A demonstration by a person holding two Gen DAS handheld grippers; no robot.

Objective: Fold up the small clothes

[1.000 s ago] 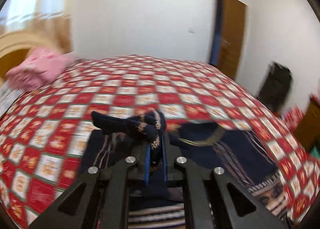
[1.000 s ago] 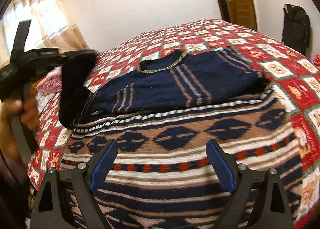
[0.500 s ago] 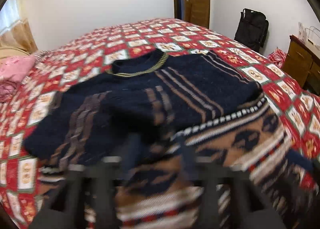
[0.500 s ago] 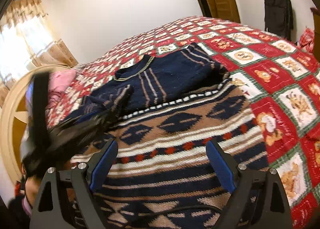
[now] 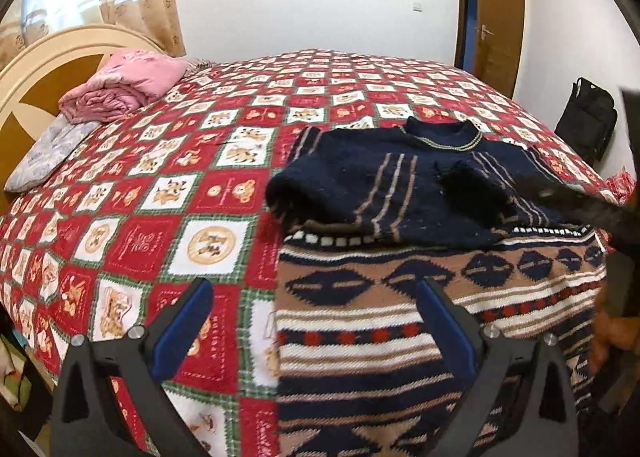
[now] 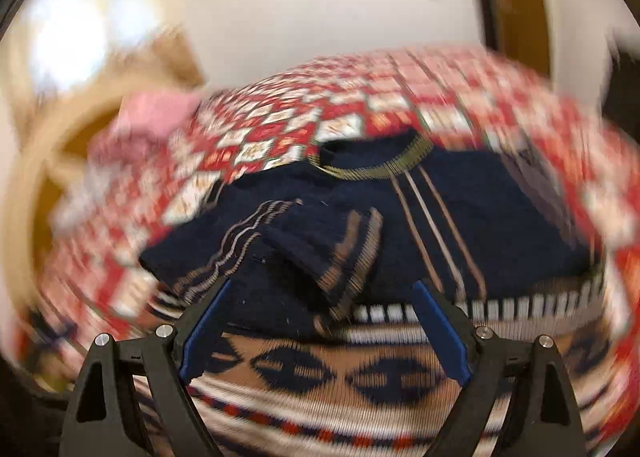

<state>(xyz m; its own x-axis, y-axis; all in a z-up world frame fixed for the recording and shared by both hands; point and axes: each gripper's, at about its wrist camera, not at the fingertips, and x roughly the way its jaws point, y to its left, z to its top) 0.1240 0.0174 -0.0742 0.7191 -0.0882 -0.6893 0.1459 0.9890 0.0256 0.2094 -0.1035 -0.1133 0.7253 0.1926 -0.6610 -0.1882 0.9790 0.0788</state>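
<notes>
A navy knitted sweater [image 5: 384, 185] with a brown, white and red patterned lower half lies flat on the red checked bedspread [image 5: 160, 197]. One sleeve [image 6: 344, 257] is folded over its chest, cuff toward me. My left gripper [image 5: 316, 317] hovers over the sweater's near left edge. Its jaws are opening wide and its pads press on nothing. My right gripper [image 6: 322, 317] is open above the patterned band, just short of the folded cuff, holding nothing. The right wrist view is smeared by motion.
A folded pink blanket [image 5: 124, 85] and a grey pillow [image 5: 48, 153] lie at the bed's far left by the cream headboard [image 5: 48, 69]. A black bag [image 5: 588, 117] stands against the wall right of the bed, near a wooden door [image 5: 496, 17]. A person's hand [image 5: 612, 341] shows at the right edge.
My left gripper let go of the sleeve, which now lies folded across the chest, and drew back to the sweater's near left edge. The right gripper swung toward the folded cuff.
</notes>
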